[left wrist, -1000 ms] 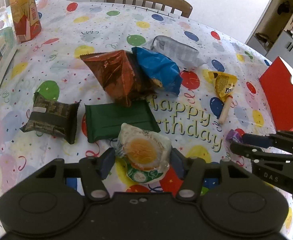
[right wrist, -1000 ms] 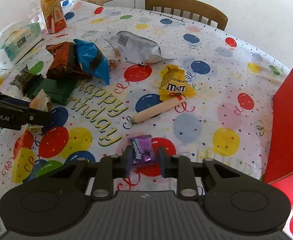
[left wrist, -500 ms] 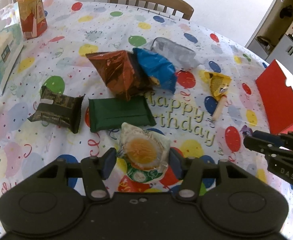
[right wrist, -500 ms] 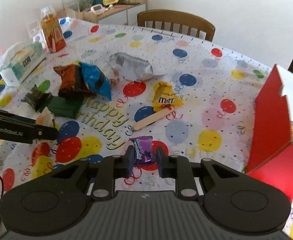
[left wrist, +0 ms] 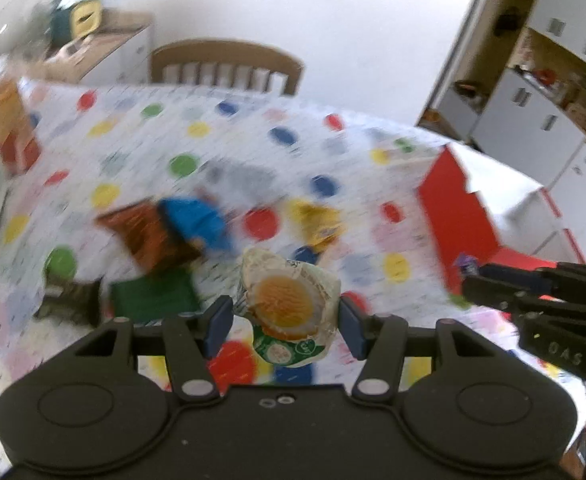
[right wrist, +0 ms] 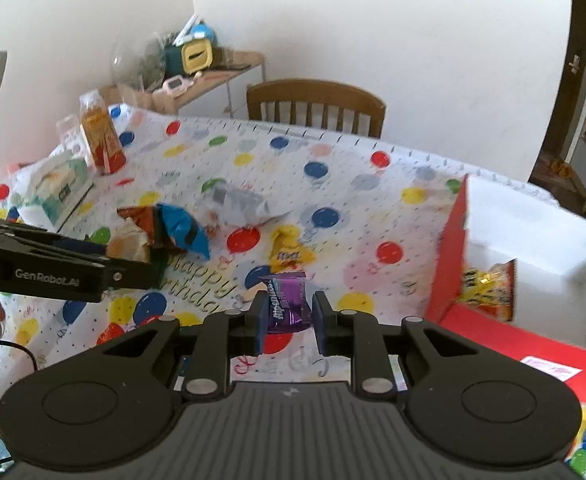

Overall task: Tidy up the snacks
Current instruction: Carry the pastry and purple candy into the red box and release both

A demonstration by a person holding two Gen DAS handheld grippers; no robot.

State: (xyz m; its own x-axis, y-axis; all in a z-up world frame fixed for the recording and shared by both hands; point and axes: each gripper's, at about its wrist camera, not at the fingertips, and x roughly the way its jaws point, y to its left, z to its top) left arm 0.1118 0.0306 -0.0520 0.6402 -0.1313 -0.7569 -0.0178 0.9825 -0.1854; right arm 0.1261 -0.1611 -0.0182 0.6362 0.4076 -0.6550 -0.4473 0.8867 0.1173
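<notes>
My left gripper (left wrist: 285, 320) is shut on a white packet with an orange egg picture (left wrist: 287, 304) and holds it above the table. My right gripper (right wrist: 287, 318) is shut on a purple Alpenliebe candy (right wrist: 287, 300), also lifted. The red box (right wrist: 451, 248) stands open at the right with snack packets (right wrist: 489, 284) inside; it also shows in the left wrist view (left wrist: 459, 224). On the balloon tablecloth (right wrist: 333, 200) lie a blue bag (right wrist: 185, 228), a brown bag (right wrist: 141, 216), a grey packet (right wrist: 237, 200) and a yellow M&M's bag (right wrist: 289, 248).
A juice bottle (right wrist: 101, 140) and a tissue box (right wrist: 57, 188) stand at the table's far left. A wooden chair (right wrist: 317, 108) is behind the table. A green packet (left wrist: 153, 300) and a dark packet (left wrist: 69, 300) lie below the left gripper.
Both grippers have lifted higher with their snacks and tilted up, moving right toward the red box. The left wrist view is now blurred by motion.
</notes>
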